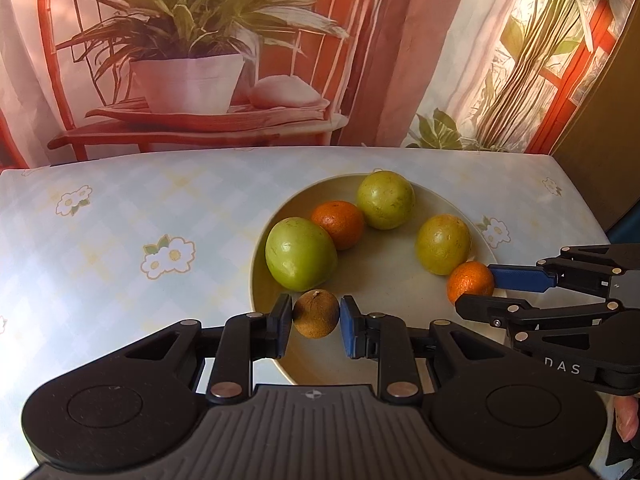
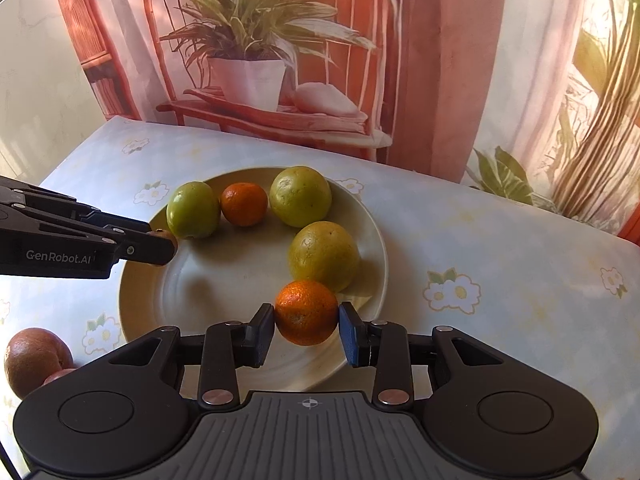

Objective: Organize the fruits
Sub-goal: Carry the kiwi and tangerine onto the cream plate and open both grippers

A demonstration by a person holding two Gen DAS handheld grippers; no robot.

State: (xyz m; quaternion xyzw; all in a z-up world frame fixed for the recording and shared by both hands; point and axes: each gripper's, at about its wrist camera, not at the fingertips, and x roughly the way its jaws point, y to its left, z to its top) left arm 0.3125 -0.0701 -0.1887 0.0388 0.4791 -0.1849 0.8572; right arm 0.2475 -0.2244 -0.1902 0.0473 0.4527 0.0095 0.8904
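A pale plate (image 1: pixel 384 296) (image 2: pixel 224 276) on the flowered tablecloth holds three green fruits and an orange mandarin (image 1: pixel 338 224) (image 2: pixel 244 204). My left gripper (image 1: pixel 316 322) is shut on a small brown fruit (image 1: pixel 316 314) over the plate's near left edge; in the right wrist view that gripper (image 2: pixel 160 248) comes in from the left with the brown fruit (image 2: pixel 164 235) barely showing. My right gripper (image 2: pixel 306 326) is shut on a second mandarin (image 2: pixel 306 312) above the plate's near side, beside a green fruit (image 2: pixel 324 256). The left wrist view shows the same right gripper (image 1: pixel 486 288) and mandarin (image 1: pixel 470 282).
A reddish-brown fruit (image 2: pixel 34 360) lies on the cloth left of the plate, off it. A printed backdrop of a potted plant and curtains (image 1: pixel 192 60) stands right behind the table. The table's right edge (image 1: pixel 580 200) drops off near a dark panel.
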